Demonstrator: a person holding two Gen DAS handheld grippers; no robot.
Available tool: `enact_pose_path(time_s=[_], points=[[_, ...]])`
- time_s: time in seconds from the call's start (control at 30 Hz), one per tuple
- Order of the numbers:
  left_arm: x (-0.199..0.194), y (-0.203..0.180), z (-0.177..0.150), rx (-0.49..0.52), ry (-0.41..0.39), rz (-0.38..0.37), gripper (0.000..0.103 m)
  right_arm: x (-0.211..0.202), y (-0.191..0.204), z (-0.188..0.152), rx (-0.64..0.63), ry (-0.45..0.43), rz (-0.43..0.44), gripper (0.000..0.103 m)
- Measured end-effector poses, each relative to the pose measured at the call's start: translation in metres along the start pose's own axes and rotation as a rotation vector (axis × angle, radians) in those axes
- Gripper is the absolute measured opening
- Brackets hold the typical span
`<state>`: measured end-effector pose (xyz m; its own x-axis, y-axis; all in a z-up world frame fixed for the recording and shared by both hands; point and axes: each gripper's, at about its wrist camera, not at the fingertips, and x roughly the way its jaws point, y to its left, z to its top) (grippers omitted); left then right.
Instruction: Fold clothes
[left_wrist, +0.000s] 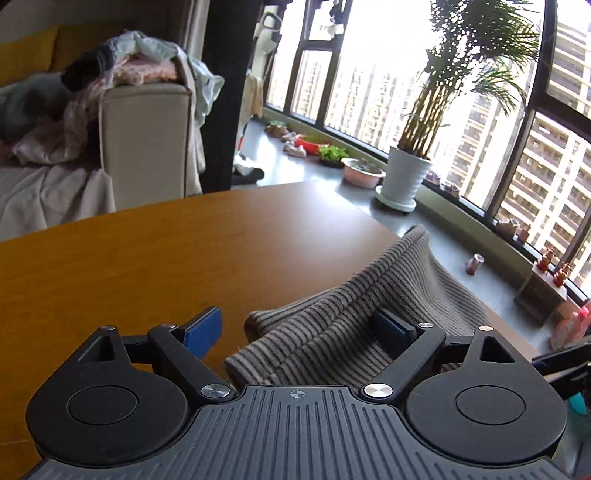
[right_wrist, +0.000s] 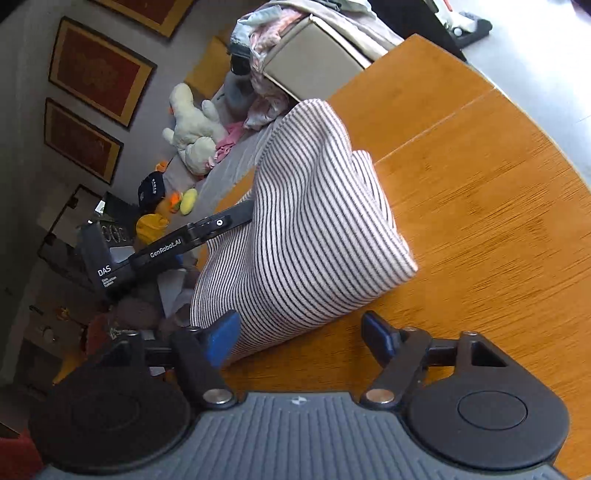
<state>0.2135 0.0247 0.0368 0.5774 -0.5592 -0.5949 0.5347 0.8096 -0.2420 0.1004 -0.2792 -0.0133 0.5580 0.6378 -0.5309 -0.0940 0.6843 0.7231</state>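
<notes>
A striped knit garment (left_wrist: 354, 314) lies bunched on the wooden table (left_wrist: 147, 266), one part hanging over the table's right edge. My left gripper (left_wrist: 299, 332) is open, its jaws wide apart around the near edge of the cloth; the right blue pad is sunk in a fold. In the right wrist view the same garment (right_wrist: 314, 229) is a folded striped heap. My right gripper (right_wrist: 301, 338) is open at the heap's near edge, with its left pad (right_wrist: 221, 339) against the cloth. The left gripper's black body (right_wrist: 166, 251) reaches into the cloth from the left.
A beige sofa (left_wrist: 147, 140) piled with clothes stands beyond the table. A potted palm (left_wrist: 402, 177), bowls and small figures line the window ledge on the right. Toys and a plush animal (right_wrist: 195, 133) lie on the sofa seat. Framed pictures (right_wrist: 99, 66) hang on the wall.
</notes>
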Motion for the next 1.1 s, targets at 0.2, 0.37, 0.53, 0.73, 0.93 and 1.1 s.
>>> enact_pose_path(time_s=[0.2, 0.37, 0.53, 0.73, 0.93, 1.1], points=[[-0.004, 0.025, -0.015, -0.119, 0.020, -0.032, 0.081, 0.035, 0.010, 0.053, -0.207, -0.036, -0.096, 0.056], [-0.025, 0.022, -0.031, -0.175, 0.016, 0.002, 0.081, 0.063, 0.035, 0.100, -0.441, -0.139, -0.297, 0.056], [-0.023, -0.014, -0.043, -0.142, 0.022, -0.068, 0.084, 0.076, 0.055, 0.111, -0.580, -0.227, -0.454, 0.057], [-0.038, -0.031, -0.049, -0.103, 0.002, -0.143, 0.085, 0.039, 0.078, 0.072, -0.716, -0.309, -0.403, 0.078], [-0.072, 0.013, -0.046, -0.248, -0.111, -0.005, 0.084, 0.045, 0.124, -0.001, -1.012, -0.303, -0.286, 0.081], [-0.080, 0.041, -0.046, -0.380, -0.126, 0.080, 0.076, 0.106, 0.147, -0.038, -1.113, -0.240, -0.324, 0.082]])
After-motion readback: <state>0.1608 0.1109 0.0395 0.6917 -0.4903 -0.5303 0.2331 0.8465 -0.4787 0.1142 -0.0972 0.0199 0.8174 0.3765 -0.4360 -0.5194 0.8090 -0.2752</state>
